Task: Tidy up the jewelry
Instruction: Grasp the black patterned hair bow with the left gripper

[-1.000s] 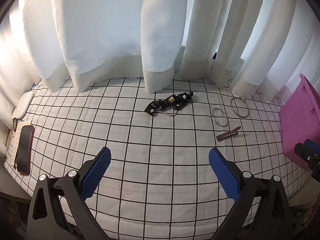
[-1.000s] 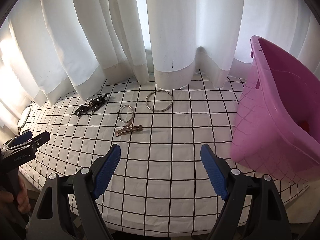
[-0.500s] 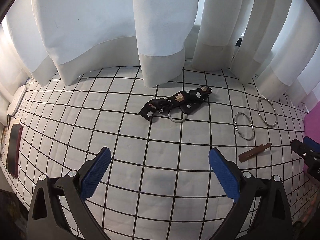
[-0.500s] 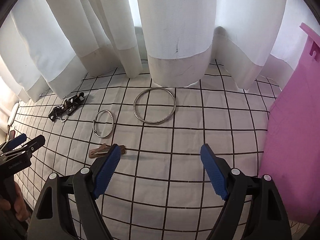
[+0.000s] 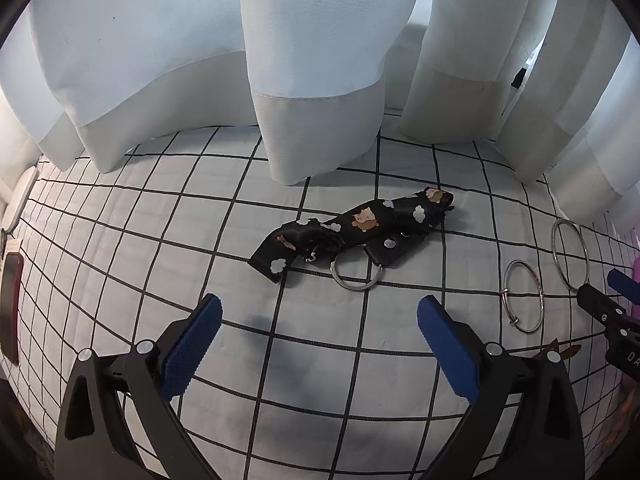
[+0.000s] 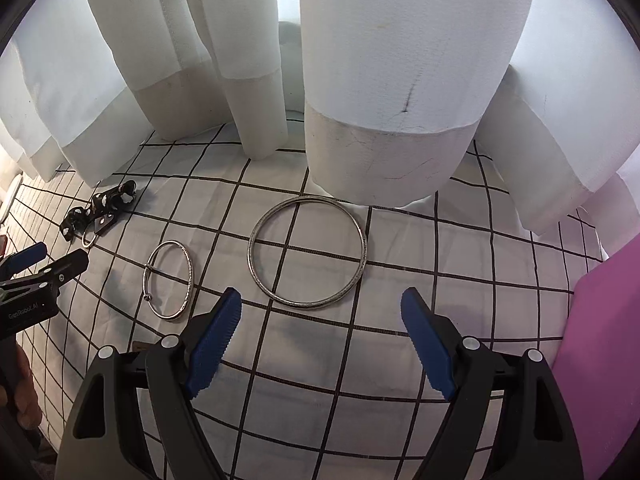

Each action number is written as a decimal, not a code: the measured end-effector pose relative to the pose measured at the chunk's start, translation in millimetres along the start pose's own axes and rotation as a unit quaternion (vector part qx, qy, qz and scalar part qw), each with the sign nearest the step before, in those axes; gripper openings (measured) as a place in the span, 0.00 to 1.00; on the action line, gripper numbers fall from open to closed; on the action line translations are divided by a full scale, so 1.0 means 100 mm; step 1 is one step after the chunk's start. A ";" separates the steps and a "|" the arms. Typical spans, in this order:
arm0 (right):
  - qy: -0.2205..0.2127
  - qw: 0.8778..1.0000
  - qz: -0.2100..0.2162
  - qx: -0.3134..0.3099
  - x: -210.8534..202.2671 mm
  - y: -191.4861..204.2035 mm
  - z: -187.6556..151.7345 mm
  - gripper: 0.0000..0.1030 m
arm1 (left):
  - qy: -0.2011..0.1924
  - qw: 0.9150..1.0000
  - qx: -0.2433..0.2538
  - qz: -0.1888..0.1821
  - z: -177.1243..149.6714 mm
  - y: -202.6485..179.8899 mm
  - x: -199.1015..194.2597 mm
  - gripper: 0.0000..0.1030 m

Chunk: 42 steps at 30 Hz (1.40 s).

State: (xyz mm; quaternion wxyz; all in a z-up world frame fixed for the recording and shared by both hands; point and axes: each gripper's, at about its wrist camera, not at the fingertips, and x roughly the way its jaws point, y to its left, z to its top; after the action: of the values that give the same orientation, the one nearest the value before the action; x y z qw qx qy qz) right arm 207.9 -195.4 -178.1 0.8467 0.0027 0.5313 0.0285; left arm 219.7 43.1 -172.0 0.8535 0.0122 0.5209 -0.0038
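A black patterned strap with a metal key ring (image 5: 352, 232) lies on the checked cloth just ahead of my open, empty left gripper (image 5: 318, 322); it also shows in the right wrist view (image 6: 98, 212). A large silver bangle (image 6: 307, 251) lies just ahead of my open, empty right gripper (image 6: 320, 320), and shows in the left wrist view (image 5: 570, 256). A smaller silver bangle (image 6: 170, 280) lies left of it, also seen from the left wrist (image 5: 523, 297). A brown hair clip (image 5: 560, 350) peeks out behind the left gripper's right finger.
A pink bin (image 6: 600, 352) stands at the right. White curtains (image 5: 312, 60) hang along the back edge of the cloth. A dark phone (image 5: 10, 304) lies at the far left edge. Each gripper shows at the edge of the other's view.
Both grippers have moved forward and lower toward the cloth: the left toward the black strap, the right toward the large bangle. Both stay open.
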 end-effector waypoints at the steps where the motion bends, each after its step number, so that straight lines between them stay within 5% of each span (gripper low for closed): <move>1: 0.001 1.000 -0.004 -0.005 0.03 0.02 0.01 0.76 | 0.001 1.000 0.000 0.001 0.02 0.01 0.02 0.94; 8: 0.013 1.000 -0.011 -0.013 0.24 0.05 0.15 0.76 | 0.001 1.000 0.002 0.009 0.15 -0.01 0.17 0.94; 20: -0.012 1.000 -0.009 -0.009 0.47 -0.02 0.39 0.90 | -0.012 1.000 -0.009 -0.004 0.49 -0.02 0.45 0.95; 30: -0.038 0.999 0.001 -0.021 0.55 -0.05 0.44 0.91 | -0.037 0.999 -0.011 -0.004 0.60 -0.18 0.55 0.93; 33: -0.040 0.999 0.003 -0.022 0.49 -0.05 0.39 0.89 | -0.044 0.999 -0.007 -0.007 0.56 -0.22 0.47 0.78; 36: -0.050 0.998 0.004 -0.027 0.42 -0.02 0.34 0.71 | -0.048 0.999 -0.002 -0.011 0.55 -0.23 0.43 0.59; 40: -0.050 0.998 0.004 -0.026 0.40 -0.01 0.28 0.69 | -0.046 0.999 0.007 -0.014 0.57 -0.25 0.39 0.14; 42: -0.051 0.998 0.007 -0.021 0.37 -0.01 0.24 0.69 | -0.045 0.999 0.010 -0.012 0.54 -0.26 0.36 0.14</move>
State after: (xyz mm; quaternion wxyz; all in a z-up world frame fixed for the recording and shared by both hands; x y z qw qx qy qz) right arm 246.0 -194.3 -201.2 0.8721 -0.0101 0.4871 0.0459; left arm 283.9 15.6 -180.0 0.8757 0.0138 0.4823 -0.0198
